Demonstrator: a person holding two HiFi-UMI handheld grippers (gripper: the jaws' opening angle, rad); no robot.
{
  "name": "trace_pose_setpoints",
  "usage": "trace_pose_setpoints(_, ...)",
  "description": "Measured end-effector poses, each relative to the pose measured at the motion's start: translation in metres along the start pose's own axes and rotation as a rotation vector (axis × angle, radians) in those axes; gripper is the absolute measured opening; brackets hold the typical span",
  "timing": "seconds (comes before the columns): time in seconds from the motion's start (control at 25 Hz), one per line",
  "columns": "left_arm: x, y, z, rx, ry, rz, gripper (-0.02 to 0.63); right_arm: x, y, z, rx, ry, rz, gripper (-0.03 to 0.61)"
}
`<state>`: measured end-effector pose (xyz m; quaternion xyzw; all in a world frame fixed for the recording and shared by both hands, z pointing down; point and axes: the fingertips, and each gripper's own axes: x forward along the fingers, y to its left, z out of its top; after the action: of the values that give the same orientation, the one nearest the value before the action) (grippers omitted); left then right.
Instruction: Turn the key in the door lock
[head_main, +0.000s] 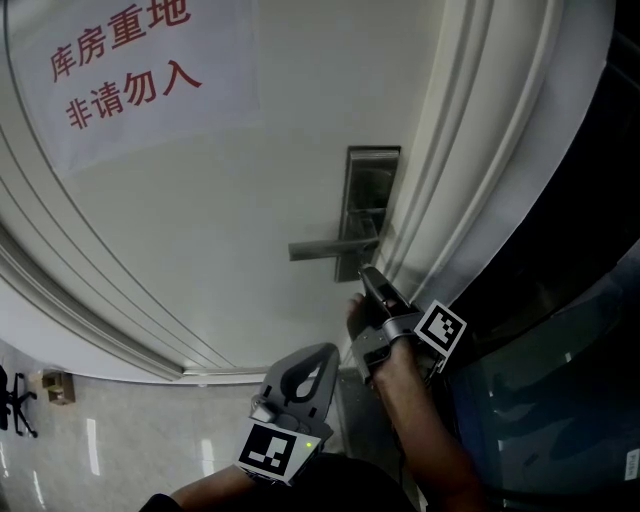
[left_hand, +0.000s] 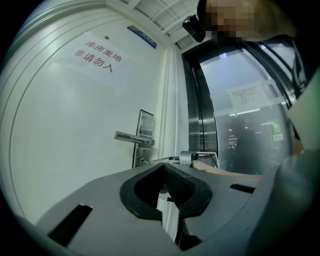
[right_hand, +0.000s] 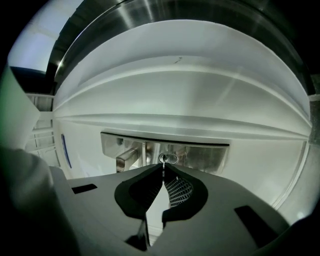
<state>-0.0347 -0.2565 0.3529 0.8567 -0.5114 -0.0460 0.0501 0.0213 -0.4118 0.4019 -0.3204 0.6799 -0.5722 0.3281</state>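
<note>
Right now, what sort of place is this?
Probably an indoor corridor outside a storeroom: a white door with a red-lettered keep-out notice, a lever-handle lock, glass panels beside it.

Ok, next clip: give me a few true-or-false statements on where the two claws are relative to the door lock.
1. The right claw is shut on the key at the lock plate. True.
2. The left claw grips the lever handle. False: it hangs clear of the door, shut on nothing.
3. A paper sign with red characters is on the door. True.
4. The key sits above the lever handle. False: in the head view the right claw meets the plate below the handle.
</note>
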Motion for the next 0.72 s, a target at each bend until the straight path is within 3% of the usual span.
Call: trace_pose_setpoints(0.72,0.006,0.004,-0.002,-0.007,0.002,0.001,0.008,0.015,0.005,0.001,0.057,-0.042,-0.044,0.02)
